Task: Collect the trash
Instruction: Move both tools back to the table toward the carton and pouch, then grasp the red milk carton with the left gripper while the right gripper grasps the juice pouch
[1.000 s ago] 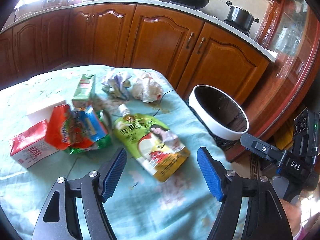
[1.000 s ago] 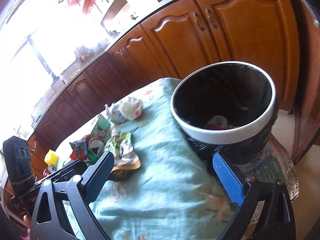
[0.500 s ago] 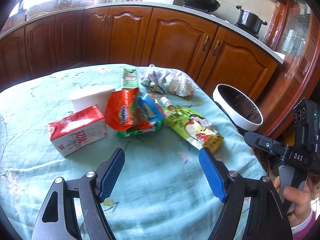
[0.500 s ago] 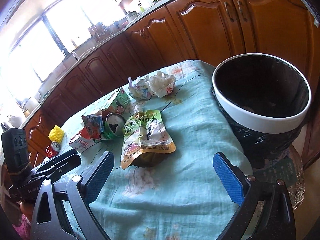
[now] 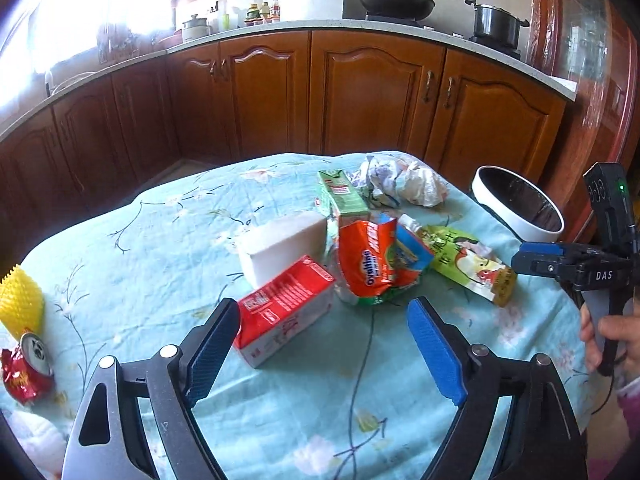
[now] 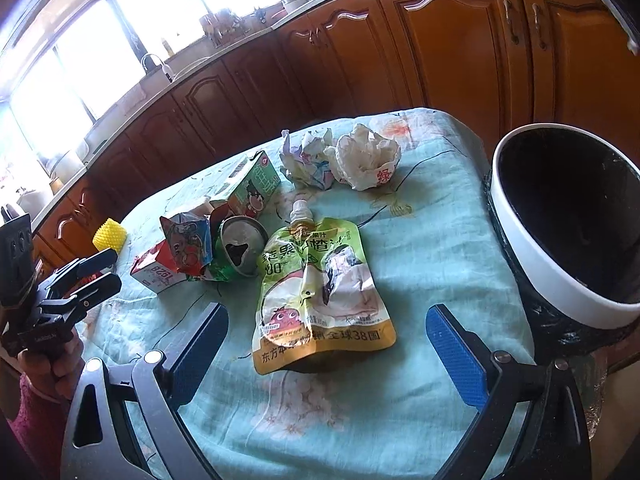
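Trash lies on a table with a light blue cloth (image 5: 160, 264). A red milk carton (image 5: 286, 310) sits just ahead of my open, empty left gripper (image 5: 324, 344), close to its left finger. Behind it are a white block (image 5: 280, 244), an orange Ovaltine wrapper (image 5: 370, 264), a green carton (image 5: 340, 196) and crumpled paper (image 5: 404, 182). A green juice pouch (image 6: 320, 288) lies flat just ahead of my open, empty right gripper (image 6: 326, 350). The white-rimmed bin (image 6: 560, 216) with a black liner stands at the table's right edge.
A crushed red can (image 5: 24, 364) and a yellow spiky item (image 5: 20, 304) lie at the table's left edge. An opened can (image 6: 240, 248) lies among the wrappers. Wooden kitchen cabinets (image 5: 360, 96) stand behind the table.
Both grippers have pulled back and swung left. The left view went from the pouch to the red carton. The right view went from the bin to the pouch. Both stay open.
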`<state>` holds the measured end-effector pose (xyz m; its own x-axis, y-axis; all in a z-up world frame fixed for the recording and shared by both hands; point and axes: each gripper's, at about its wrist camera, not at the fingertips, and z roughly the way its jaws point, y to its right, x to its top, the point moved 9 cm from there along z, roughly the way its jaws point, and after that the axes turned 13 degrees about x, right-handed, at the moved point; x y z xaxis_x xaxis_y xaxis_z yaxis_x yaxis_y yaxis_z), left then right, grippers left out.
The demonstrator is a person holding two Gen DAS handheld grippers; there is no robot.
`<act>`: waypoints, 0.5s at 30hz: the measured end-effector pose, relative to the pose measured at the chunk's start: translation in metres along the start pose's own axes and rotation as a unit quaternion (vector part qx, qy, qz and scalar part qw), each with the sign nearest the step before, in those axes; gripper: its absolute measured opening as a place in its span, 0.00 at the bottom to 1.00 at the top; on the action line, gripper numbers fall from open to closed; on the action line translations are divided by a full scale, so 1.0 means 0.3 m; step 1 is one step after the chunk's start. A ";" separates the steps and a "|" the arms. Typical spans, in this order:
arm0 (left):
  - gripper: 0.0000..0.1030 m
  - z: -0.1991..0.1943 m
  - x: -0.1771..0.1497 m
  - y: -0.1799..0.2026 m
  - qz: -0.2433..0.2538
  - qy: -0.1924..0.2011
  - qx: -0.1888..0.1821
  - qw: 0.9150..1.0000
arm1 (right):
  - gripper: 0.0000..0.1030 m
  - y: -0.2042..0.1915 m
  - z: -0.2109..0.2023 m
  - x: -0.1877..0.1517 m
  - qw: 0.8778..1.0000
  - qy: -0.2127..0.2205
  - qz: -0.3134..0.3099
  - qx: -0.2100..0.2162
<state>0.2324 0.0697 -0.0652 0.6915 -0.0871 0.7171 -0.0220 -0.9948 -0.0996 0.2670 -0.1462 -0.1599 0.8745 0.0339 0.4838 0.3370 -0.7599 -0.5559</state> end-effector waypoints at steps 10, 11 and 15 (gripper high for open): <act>0.84 0.192 -0.006 -0.053 0.038 -0.052 -0.005 0.998 | 0.97 0.028 0.120 0.027 0.999 -0.046 -0.023 -0.018; 0.84 0.207 -0.010 -0.051 0.037 -0.058 -0.006 0.998 | 0.97 0.029 0.133 0.025 0.998 -0.051 -0.025 -0.019; 0.81 0.221 -0.013 -0.022 0.035 -0.058 -0.015 0.998 | 0.91 0.022 0.171 0.010 0.997 -0.064 -0.035 -0.024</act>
<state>0.2777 0.0802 -0.1131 0.7667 -0.1508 0.6241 -0.0925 -0.9878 -0.1250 0.2897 -0.1177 -0.1966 0.8883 0.1679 0.4275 0.3838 -0.7827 -0.4900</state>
